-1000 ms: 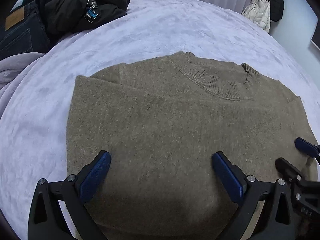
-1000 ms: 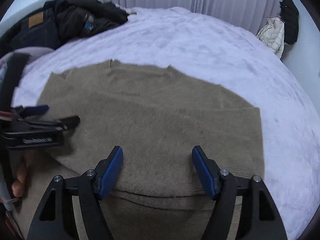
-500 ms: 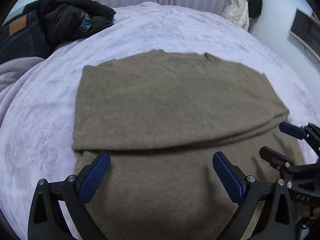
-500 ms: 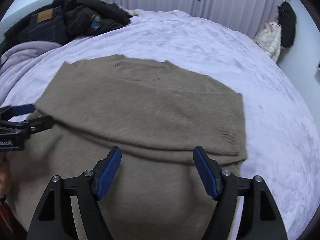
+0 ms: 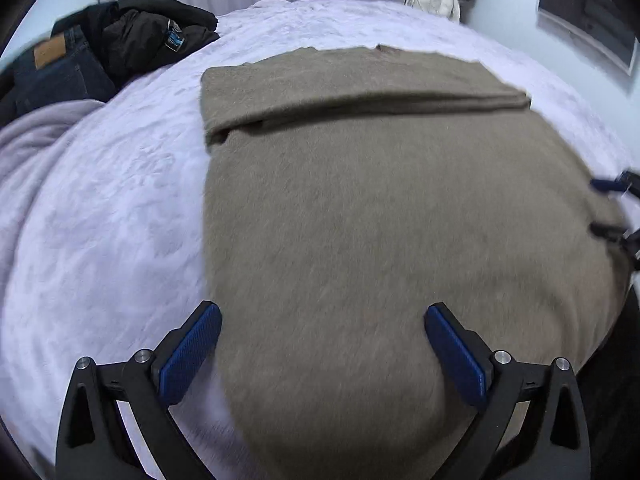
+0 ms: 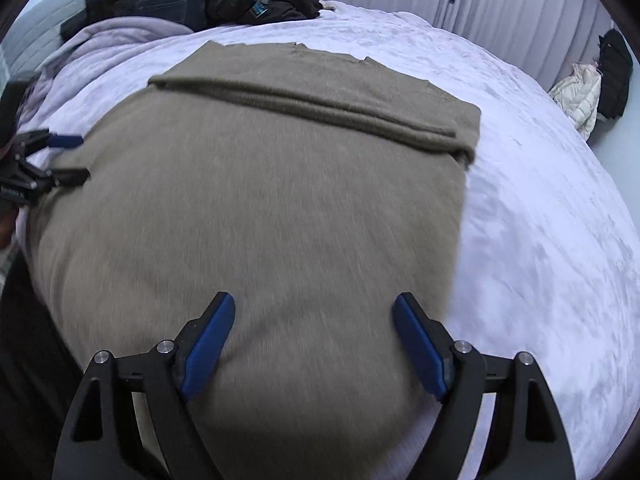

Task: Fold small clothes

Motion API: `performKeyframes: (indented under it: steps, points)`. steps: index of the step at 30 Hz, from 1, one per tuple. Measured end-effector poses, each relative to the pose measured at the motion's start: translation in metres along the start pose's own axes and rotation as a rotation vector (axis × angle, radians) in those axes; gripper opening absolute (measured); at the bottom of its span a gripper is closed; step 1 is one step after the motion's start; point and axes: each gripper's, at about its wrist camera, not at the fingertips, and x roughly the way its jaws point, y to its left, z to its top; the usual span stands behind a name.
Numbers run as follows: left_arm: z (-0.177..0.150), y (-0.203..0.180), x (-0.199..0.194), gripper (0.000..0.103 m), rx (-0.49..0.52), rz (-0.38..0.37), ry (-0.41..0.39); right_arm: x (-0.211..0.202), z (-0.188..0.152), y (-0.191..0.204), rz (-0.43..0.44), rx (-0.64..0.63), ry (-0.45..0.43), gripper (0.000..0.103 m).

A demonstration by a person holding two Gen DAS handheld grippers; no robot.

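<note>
A pile of dark clothes [image 5: 120,48] sits at the bed's far left corner, well apart from the work. The left claw [image 5: 322,346] hovers with its blue pads spread wide, gripping nothing, above the near left part of a brown sweater [image 5: 380,208]. The sweater lies flat on the lavender bed [image 5: 100,240], its far end folded into a neat band. The risk, as I judge it: a pinch at the loose near hem could catch one layer only and drag the band askew. On the right, the right claw [image 6: 314,346] is likewise spread and empty. Bare bedding beyond the sweater's right edge leaves ample room.
</note>
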Motion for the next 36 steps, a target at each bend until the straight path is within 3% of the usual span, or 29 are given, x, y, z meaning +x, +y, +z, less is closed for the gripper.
performKeyframes:
  steps: [1,3,6,8,10,12,13,15,22,26,29,31,36]
  points:
    - [0.001,-0.004,-0.005,0.102,0.007,0.008,0.009,-0.005,-0.002,0.001,-0.007,-0.017,0.005,0.084]
    - [0.010,-0.016,-0.014,0.102,0.022,-0.057,-0.011,-0.016,0.003,0.010,-0.012,-0.049,0.003,0.084]
    - [0.028,-0.051,-0.020,0.102,0.091,-0.133,-0.067,-0.029,0.017,0.039,0.088,-0.145,-0.076,0.084]
    - [0.031,-0.076,-0.004,0.102,0.144,-0.153,-0.018,-0.023,0.028,0.066,0.135,-0.232,-0.096,0.084]
    - [0.025,-0.090,0.012,0.102,0.187,-0.120,0.011,-0.006,0.035,0.090,0.137,-0.305,-0.064,0.084]
    - [0.017,-0.087,0.010,0.103,0.189,-0.128,-0.010,0.011,0.027,0.103,0.105,-0.382,-0.026,0.084]
    - [0.013,-0.079,0.007,0.103,0.170,-0.152,-0.005,0.011,0.022,0.100,0.108,-0.391,-0.048,0.084]
    - [0.000,-0.062,0.002,0.103,0.133,-0.182,0.004,0.007,0.014,0.084,0.148,-0.348,-0.053,0.084]
    - [-0.034,-0.050,-0.011,0.103,0.182,-0.098,-0.002,-0.013,-0.033,0.029,0.176,-0.254,-0.043,0.086]
    - [-0.041,-0.044,-0.021,0.102,0.163,-0.067,0.027,-0.023,-0.051,0.030,0.102,-0.300,-0.036,0.086]
    - [-0.032,-0.046,-0.033,0.102,0.130,-0.041,-0.009,-0.036,-0.046,0.034,0.085,-0.276,-0.022,0.087]
    - [-0.017,-0.052,-0.033,0.102,0.084,-0.047,-0.048,-0.043,-0.034,0.041,0.084,-0.275,-0.076,0.087]
    - [0.016,-0.071,0.004,0.102,0.006,-0.020,0.002,-0.026,-0.003,0.072,0.060,-0.282,-0.127,0.087]
